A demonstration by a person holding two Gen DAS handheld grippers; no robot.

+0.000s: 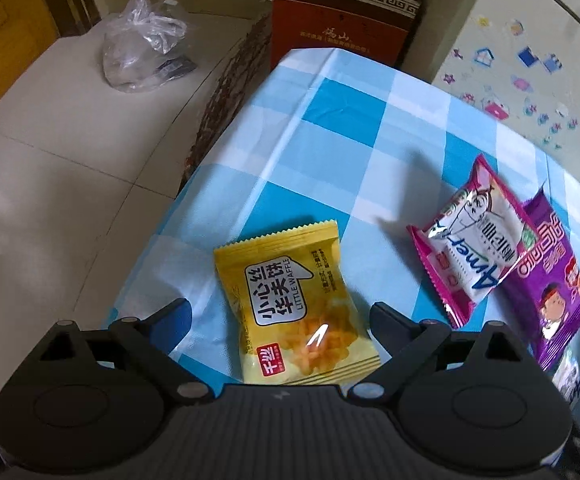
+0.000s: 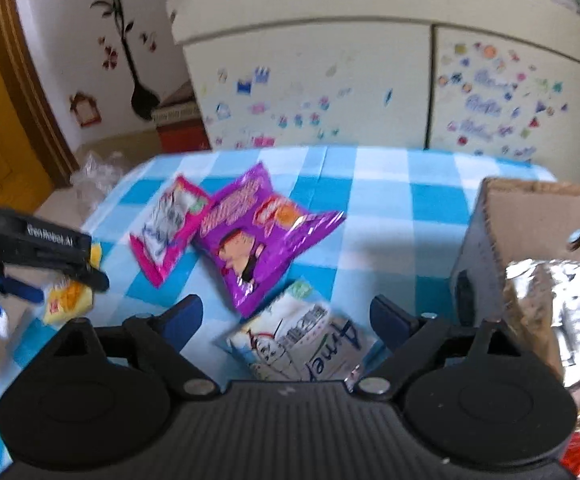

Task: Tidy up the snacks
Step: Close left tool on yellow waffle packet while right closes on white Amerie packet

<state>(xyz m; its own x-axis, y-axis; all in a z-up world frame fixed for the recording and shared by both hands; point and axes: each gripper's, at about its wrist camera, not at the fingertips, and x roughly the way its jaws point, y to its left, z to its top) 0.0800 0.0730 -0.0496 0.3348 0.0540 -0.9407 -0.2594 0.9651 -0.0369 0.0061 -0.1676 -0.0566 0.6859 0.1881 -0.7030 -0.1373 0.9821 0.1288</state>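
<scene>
Left wrist view: left gripper (image 1: 280,312) is wide open around the yellow Little Waffle packet (image 1: 294,306), near the left edge of the checked tablecloth (image 1: 330,120).
Right wrist view: right gripper (image 2: 286,314) is wide open over the white Aimer packet (image 2: 302,340); the cardboard box (image 2: 530,216) stands at the right edge.
Tip: I think go low, close softly on the packet's middle, then lift.

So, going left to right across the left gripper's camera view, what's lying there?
Clear plastic bag on the floor → yellow waffle packet between the open fingers of the left gripper → pink packet → purple packet, partly under the pink one.
</scene>
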